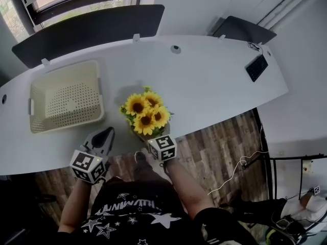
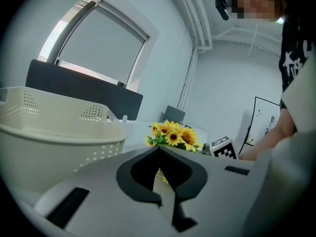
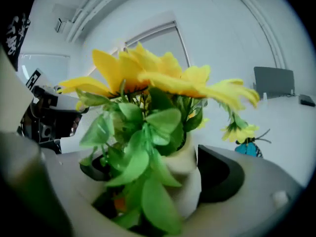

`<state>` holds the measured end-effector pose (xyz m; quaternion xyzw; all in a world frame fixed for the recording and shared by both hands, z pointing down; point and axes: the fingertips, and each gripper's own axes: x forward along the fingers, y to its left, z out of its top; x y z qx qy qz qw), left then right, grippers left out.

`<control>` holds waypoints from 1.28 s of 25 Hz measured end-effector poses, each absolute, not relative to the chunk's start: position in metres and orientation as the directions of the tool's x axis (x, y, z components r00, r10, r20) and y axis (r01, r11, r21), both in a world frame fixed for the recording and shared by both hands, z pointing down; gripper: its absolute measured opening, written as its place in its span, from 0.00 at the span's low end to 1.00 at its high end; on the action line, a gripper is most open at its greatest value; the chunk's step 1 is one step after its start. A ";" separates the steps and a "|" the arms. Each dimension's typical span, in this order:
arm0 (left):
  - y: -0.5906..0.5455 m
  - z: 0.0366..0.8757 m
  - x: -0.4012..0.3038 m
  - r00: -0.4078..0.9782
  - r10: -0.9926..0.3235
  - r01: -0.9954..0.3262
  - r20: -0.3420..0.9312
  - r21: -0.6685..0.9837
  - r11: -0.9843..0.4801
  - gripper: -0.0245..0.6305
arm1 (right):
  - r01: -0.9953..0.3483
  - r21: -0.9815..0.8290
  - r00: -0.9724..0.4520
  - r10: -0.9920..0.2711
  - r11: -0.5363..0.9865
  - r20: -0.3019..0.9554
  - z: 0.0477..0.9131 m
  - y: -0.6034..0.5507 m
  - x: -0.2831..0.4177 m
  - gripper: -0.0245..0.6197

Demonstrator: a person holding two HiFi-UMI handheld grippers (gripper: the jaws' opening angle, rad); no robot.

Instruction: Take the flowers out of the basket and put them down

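A bunch of yellow sunflowers (image 1: 145, 111) in a cream pot (image 3: 186, 174) is at the white table's front edge, right of the cream perforated basket (image 1: 98, 93). The basket looks empty. My right gripper (image 1: 153, 138) reaches in from the edge, and its jaws stand wide around the pot and shut on it. Green leaves hide the left jaw's contact. My left gripper (image 1: 109, 131) is shut on nothing, just below the basket's front right corner. In the left gripper view, the basket wall (image 2: 49, 132) fills the left and the sunflowers (image 2: 174, 135) lie ahead.
The curved white table (image 1: 214, 86) has two dark partition panels (image 1: 87, 32) (image 1: 244, 30) along its back edge. A black device (image 1: 256, 68) is at the far right. A small blue butterfly (image 3: 247, 147) hangs from the bouquet. Wooden floor shows below the table edge.
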<state>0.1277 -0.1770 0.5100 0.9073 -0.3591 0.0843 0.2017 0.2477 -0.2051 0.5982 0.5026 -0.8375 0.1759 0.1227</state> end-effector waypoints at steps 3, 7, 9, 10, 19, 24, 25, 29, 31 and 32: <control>-0.173 0.505 0.117 0.724 -0.628 -0.690 0.285 0.297 -0.660 0.05 | -0.900 -0.164 -0.436 -0.821 0.404 0.369 0.592 -0.198 0.251 0.77; -0.158 0.496 0.100 0.724 -0.638 -0.689 0.261 0.308 -0.656 0.05 | -0.927 -0.146 -0.376 -0.856 0.346 0.354 0.579 -0.184 0.262 0.77; -0.147 0.495 0.091 0.730 -0.634 -0.683 0.255 0.311 -0.661 0.05 | -0.940 -0.146 -0.339 -0.883 0.307 0.326 0.569 -0.173 0.267 0.77; -0.140 0.496 0.087 0.733 -0.631 -0.679 0.253 0.314 -0.663 0.05 | -0.947 -0.148 -0.317 -0.897 0.284 0.309 0.564 -0.166 0.270 0.77; -0.077 0.478 0.044 0.770 -0.607 -0.636 0.198 0.309 -0.707 0.05 | -0.980 -0.152 -0.159 -0.966 0.129 0.204 0.520 -0.080 0.283 0.76; -0.044 0.468 0.029 0.799 -0.576 -0.600 0.174 0.302 -0.741 0.05 | -0.978 -0.179 -0.135 -0.979 0.107 0.152 0.498 -0.030 0.259 0.65; -0.038 0.466 0.028 0.803 -0.571 -0.594 0.169 0.298 -0.747 0.05 | -0.980 -0.175 -0.124 -0.981 0.098 0.147 0.495 -0.022 0.257 0.55; -0.019 0.455 0.024 0.810 -0.566 -0.584 0.151 0.280 -0.762 0.05 | -0.988 -0.141 -0.086 -0.990 0.069 0.116 0.479 0.002 0.249 0.29; -0.012 0.450 0.024 0.812 -0.567 -0.582 0.138 0.270 -0.767 0.05 | -0.994 -0.105 -0.044 -0.994 0.033 0.103 0.469 0.010 0.252 0.09; -0.009 0.447 0.025 0.812 -0.569 -0.582 0.132 0.266 -0.768 0.05 | -0.995 -0.097 -0.032 -0.995 0.022 0.099 0.465 0.013 0.255 0.04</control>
